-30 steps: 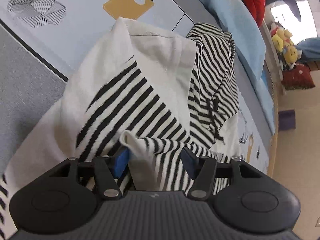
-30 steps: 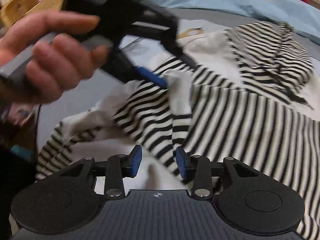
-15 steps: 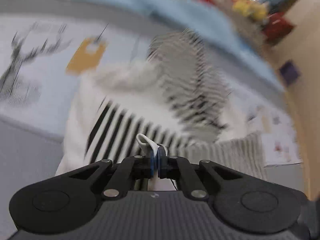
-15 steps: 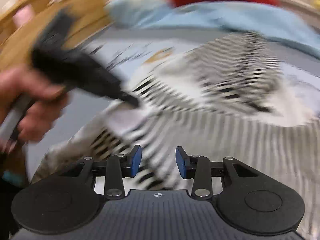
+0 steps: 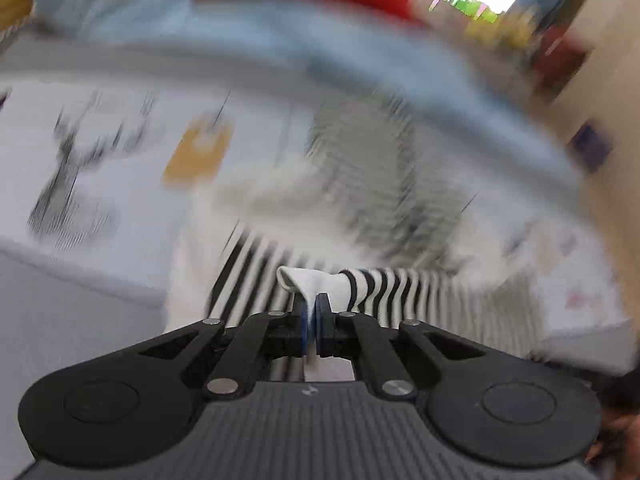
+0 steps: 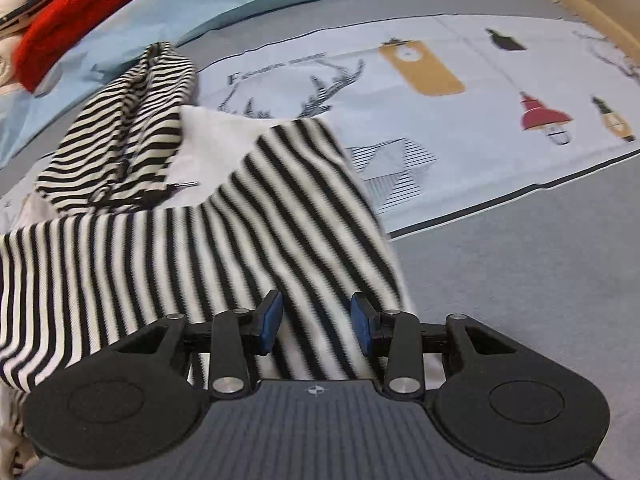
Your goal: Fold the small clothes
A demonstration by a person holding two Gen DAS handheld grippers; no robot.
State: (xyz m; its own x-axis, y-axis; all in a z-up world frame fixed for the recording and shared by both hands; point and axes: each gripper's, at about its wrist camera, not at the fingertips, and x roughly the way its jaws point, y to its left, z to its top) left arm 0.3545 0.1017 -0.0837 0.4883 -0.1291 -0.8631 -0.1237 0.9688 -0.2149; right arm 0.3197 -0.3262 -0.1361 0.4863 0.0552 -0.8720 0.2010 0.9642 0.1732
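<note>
Left wrist view: left gripper (image 5: 316, 320) pressed together on a white cuff-like fold of the striped garment (image 5: 368, 288), fabric bunched between the blue pads (image 5: 322, 308) and sticking up past them. A second ago spread wide with that same fold loose between the fingers; since closed onto it. Surroundings heavily smeared by blur, only the pinched edge sharp.

Right wrist view: right gripper (image 6: 316, 322) spread partway, blue pads (image 6: 272, 316) apart over the striped cloth (image 6: 224, 248), nothing pinched; whether touching the fabric, cannot tell. Same spread as a second ago, but the left hand and its tool, then filling the upper left, now gone from this view.

Garment black-and-white striped with plain white patches, lying rumpled on the printed bedsheet (image 6: 480, 128), one striped part heaped at the far left, a flatter striped panel running toward the camera. Grey cover (image 6: 520, 264) to the right, red fabric (image 6: 60, 28) at the far edge.
</note>
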